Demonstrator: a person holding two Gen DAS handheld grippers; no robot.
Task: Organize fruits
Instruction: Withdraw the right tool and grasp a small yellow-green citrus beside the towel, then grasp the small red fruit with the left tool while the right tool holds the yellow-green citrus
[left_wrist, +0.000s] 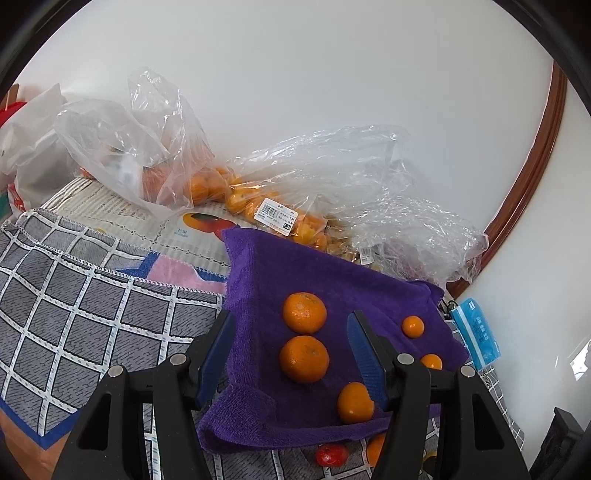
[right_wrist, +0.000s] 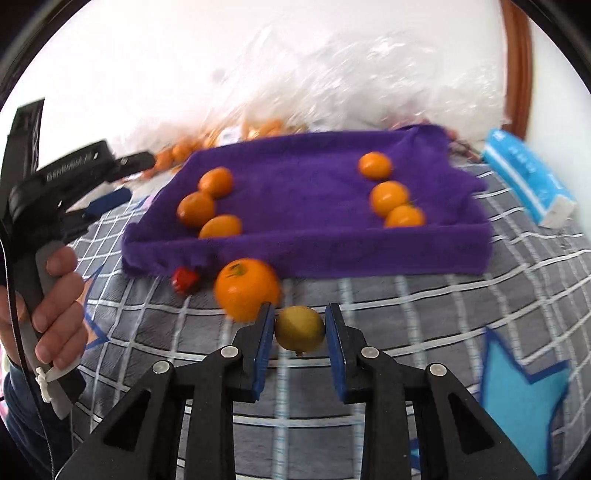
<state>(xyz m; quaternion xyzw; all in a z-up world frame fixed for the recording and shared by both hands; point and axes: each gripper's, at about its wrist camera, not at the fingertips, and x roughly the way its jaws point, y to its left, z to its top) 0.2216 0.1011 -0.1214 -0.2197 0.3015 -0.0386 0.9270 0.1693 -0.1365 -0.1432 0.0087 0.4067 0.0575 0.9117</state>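
Left wrist view: the left gripper (left_wrist: 290, 354) hovers over the purple towel (left_wrist: 332, 280), which lies on a grey checked cloth (left_wrist: 74, 314) covering the bench. Its jaws are spread wide and hold nothing. Two large mandarins (left_wrist: 304, 335) lie directly between the open jaws, one behind the other, and a third orange fruit (left_wrist: 355, 402) rests just beside the inner side of the right jaw. Two small kumquats (left_wrist: 413, 326) lie toward the right edge of the towel. Clear plastic bags of fruit (left_wrist: 258, 199) are at the far edge of the bench.

Right wrist view: the picture is a little blurred. The right gripper (right_wrist: 300, 328) is nearer to the loose fruit at the near edge of the towel. A small yellow-green fruit (right_wrist: 300, 328), maybe a lime or lemon, sits exactly between its jaws, which are partly closed; both blue pads appear to touch its sides, so I judge that it is pinched. Its short stem end points down toward the camera. A big orange (right_wrist: 246, 288) lies just beside the left jaw, touching it or nearly so. A small red fruit (right_wrist: 184, 279) lies at the towel's near edge. On the towel, three oranges form a left row and three smaller ones a right row.
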